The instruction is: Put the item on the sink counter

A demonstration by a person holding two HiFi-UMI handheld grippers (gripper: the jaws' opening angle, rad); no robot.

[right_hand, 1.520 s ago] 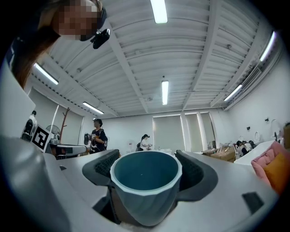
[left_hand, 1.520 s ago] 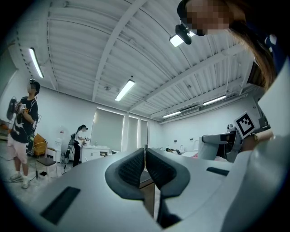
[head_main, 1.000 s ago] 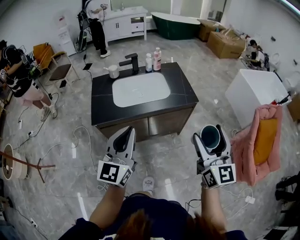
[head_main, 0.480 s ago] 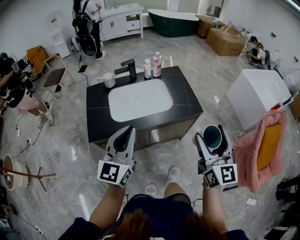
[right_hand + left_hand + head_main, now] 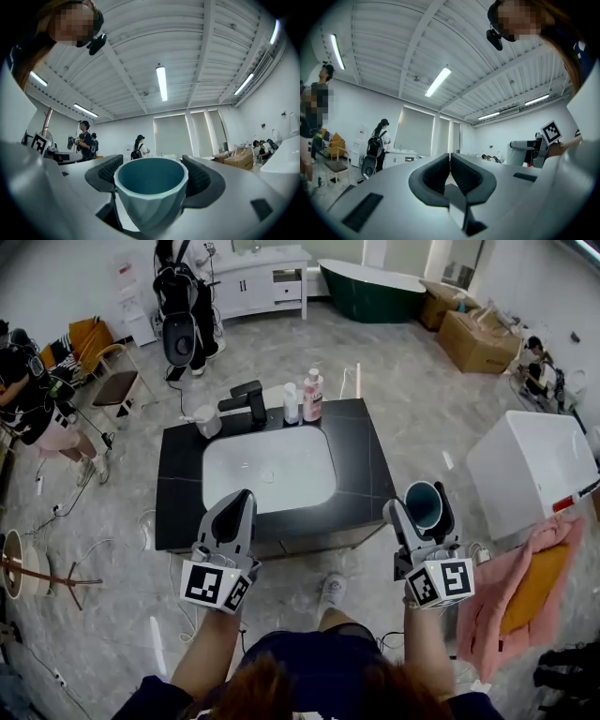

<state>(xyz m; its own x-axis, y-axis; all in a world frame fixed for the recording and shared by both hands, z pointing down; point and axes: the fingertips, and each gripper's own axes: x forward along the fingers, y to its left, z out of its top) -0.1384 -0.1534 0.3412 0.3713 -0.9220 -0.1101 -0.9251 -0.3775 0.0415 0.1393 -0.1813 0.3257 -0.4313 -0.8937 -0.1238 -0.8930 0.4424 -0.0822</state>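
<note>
A teal faceted cup (image 5: 423, 506) (image 5: 151, 187) stands upright between the jaws of my right gripper (image 5: 419, 507) (image 5: 151, 177), which is shut on it, in the air just off the front right corner of the sink counter (image 5: 178, 502). The counter is a black slab with a white basin (image 5: 268, 469) set in it. My left gripper (image 5: 234, 512) (image 5: 450, 168) is shut and holds nothing; it hovers at the counter's front edge, left of the basin. Both grippers point upward toward the ceiling in their own views.
At the counter's back edge stand a black tap (image 5: 246, 400), a white bottle (image 5: 292, 403), a pink bottle (image 5: 312, 396) and a small white pot (image 5: 207, 421). A white box (image 5: 530, 472) and a pink cloth (image 5: 520, 579) lie right. People stand at the far left and back. Cables cross the floor.
The person has stepped toward the sink counter, so it now lies closer under both grippers. The cup stays in the right gripper; the left stays shut.
</note>
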